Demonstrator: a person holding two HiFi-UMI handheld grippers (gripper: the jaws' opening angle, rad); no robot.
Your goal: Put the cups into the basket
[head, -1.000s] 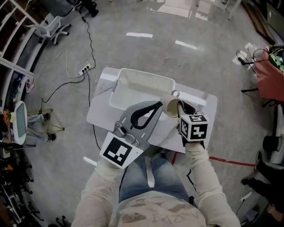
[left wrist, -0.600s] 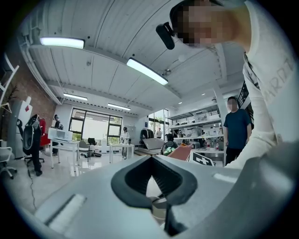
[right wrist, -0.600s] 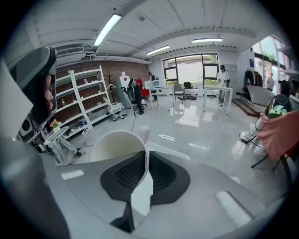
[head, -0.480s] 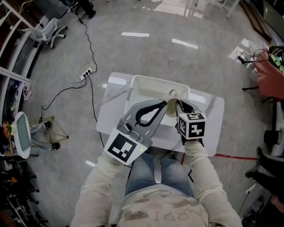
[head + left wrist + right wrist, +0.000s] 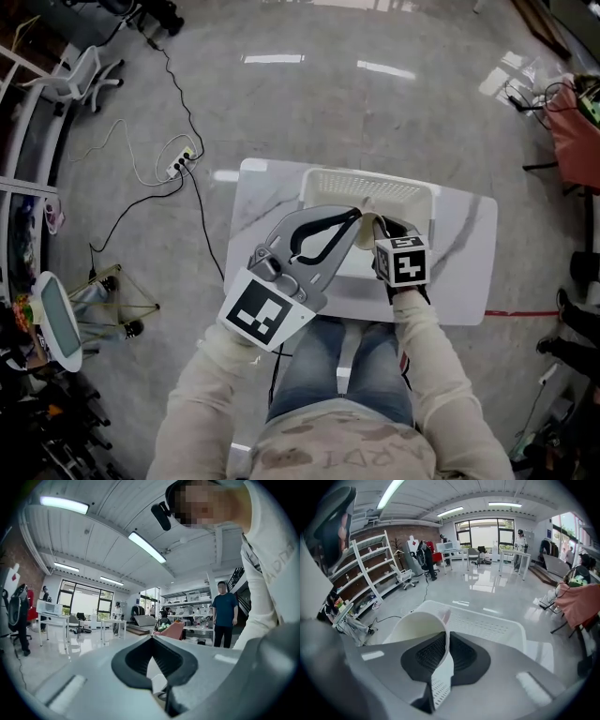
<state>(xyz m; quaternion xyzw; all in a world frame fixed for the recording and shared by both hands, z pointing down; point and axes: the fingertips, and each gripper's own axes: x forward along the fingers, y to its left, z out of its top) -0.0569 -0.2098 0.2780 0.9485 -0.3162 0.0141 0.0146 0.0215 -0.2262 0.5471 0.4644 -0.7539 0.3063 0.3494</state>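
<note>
head view: high, steeply down on white marbled table (image 5: 464, 258) | left gripper view: tilted up, white ribbed ceiling (image 5: 93, 536) | right gripper view: near white perforated plastic basket (image 5: 487, 627), shared with head view

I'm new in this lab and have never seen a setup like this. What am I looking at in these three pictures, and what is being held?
There is no robot here. A person holds a hand-held two-jaw gripper in each hand. The top-down picture comes from a camera on the person's head. The other two come from cameras that ride on each gripper and look along its jaws.

On the small white table stands a white perforated basket. The right gripper pinches the wall of a cream cup and holds it over the basket's near side. The left gripper is beside it, with its jaws together and nothing between them. Its camera points up at the ceiling and the room. The black-and-white marker cubes are parts of the grippers.
</note>
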